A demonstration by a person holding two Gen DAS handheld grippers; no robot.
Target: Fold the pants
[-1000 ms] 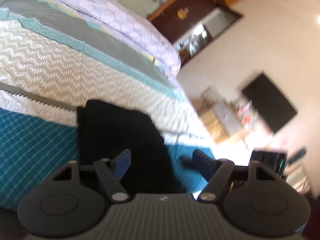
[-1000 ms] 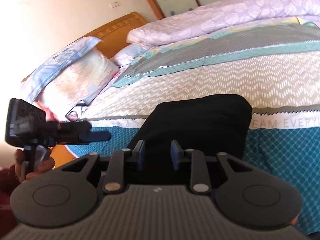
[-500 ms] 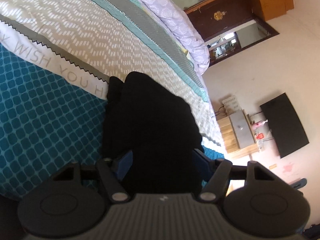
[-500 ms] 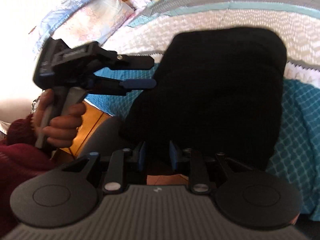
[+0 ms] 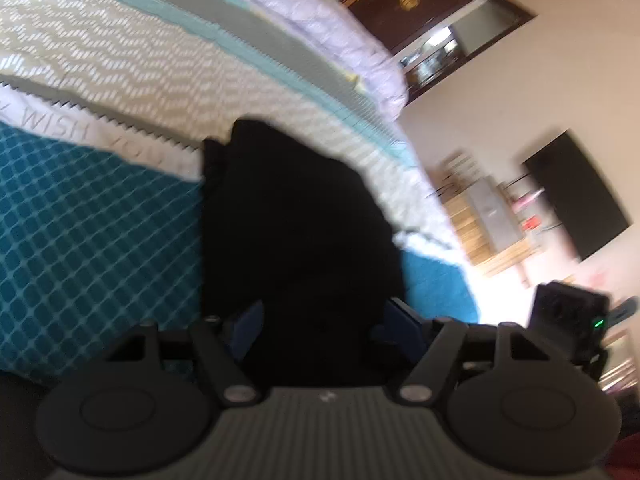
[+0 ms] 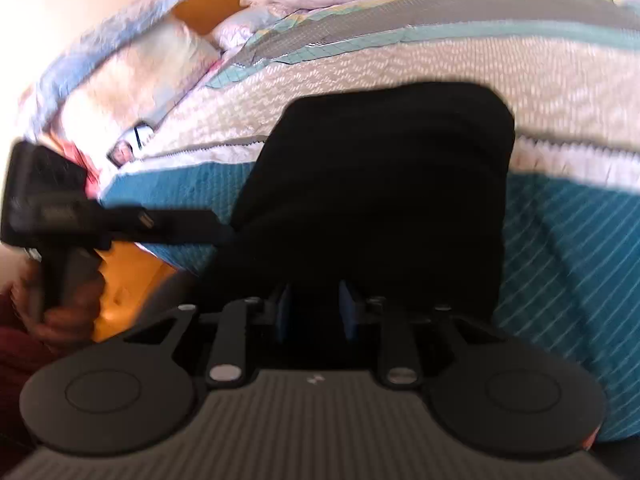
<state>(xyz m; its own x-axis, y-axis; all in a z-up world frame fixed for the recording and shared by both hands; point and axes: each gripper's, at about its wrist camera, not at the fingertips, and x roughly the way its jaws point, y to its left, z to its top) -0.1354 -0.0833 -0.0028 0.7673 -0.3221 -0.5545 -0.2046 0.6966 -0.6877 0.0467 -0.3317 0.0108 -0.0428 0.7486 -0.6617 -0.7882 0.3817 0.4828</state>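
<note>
The black pants [image 5: 296, 224] lie as a folded bundle on the patterned bedspread [image 5: 100, 220]. My left gripper [image 5: 324, 324] is open, its blue pads wide apart on either side of the near edge of the pants. In the right wrist view the pants [image 6: 384, 176] fill the middle. My right gripper [image 6: 314, 312] has its blue pads a narrow gap apart over the near edge of the dark cloth; whether cloth sits between them is hidden. The left gripper [image 6: 212, 224] shows there at the pants' left edge.
A lilac quilt [image 5: 320, 28] lies along the far side of the bed. Pillows [image 6: 120, 76] rest against a wooden headboard. A dark cabinet [image 5: 432, 12], a wooden stand [image 5: 480, 224] and a black screen [image 5: 576, 196] stand beyond the bed's end.
The left gripper pulled back and tilted, so the pants look smaller between its pads. The right gripper lifted its view from the bed edge; the left gripper in it moved lower left.
</note>
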